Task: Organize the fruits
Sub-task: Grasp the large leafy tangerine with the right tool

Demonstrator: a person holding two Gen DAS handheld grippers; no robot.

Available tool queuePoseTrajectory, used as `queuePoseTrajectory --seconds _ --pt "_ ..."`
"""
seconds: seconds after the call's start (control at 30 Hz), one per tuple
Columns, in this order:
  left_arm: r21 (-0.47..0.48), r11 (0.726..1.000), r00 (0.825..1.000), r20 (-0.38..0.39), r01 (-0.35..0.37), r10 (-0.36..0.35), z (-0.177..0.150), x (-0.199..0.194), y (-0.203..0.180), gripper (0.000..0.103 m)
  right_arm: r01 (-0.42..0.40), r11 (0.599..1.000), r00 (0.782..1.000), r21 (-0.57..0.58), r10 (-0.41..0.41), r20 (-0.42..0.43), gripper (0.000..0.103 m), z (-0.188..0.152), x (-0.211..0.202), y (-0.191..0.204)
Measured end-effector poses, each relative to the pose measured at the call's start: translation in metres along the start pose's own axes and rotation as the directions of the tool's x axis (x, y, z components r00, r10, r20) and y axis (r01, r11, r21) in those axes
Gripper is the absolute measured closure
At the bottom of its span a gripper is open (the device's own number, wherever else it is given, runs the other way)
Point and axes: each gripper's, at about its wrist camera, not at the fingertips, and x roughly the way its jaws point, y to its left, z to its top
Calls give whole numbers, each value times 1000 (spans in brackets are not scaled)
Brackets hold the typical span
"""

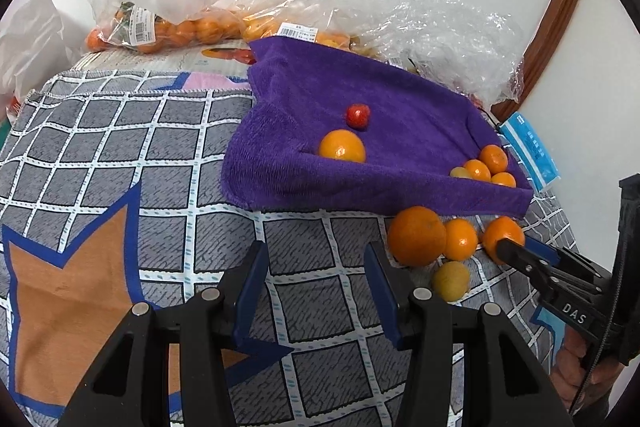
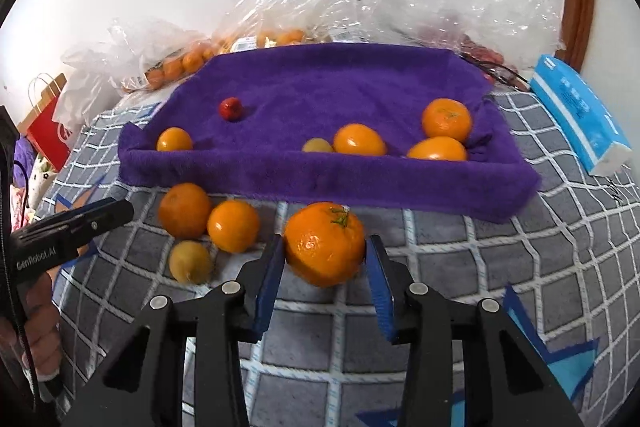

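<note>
**Right gripper on a tangerine, tray next**

I have the right gripper (image 2: 325, 259) clamped on a stemmed tangerine (image 2: 325, 254) — both blue pads press its sides, just in front of the purple towel-lined tray (image 2: 320, 175). I judge this the pick step: fruit gripped on the checked cloth (image 2: 520, 267), not yet lifted. My left gripper (image 1: 316, 287) hangs part open with nothing between its fingers. Three oranges and a pale yellow fruit (image 2: 190, 261) wait loose beside the tray; others lie inside. Next I need to raise the tangerine clear of the front wall — then carry it forward and release it inside.
</note>
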Motion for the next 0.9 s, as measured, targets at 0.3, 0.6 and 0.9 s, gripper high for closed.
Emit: queuePoseTrajectory --seconds 0.3,0.6,0.9 --pt "-1 1000 1000 10 7 -7 -1 4 2 55 -20 1000 1000 -6 20 -11 55 1 12 1" --pt "15 1000 1000 17 3 -3 -3 4 0 54 -17 999 1000 -28 17 -8 60 2 20 5" --pt "41 999 1000 9 -3 2 -3 5 -4 51 12 999 999 -31 -10 37 60 -3 8 -6"
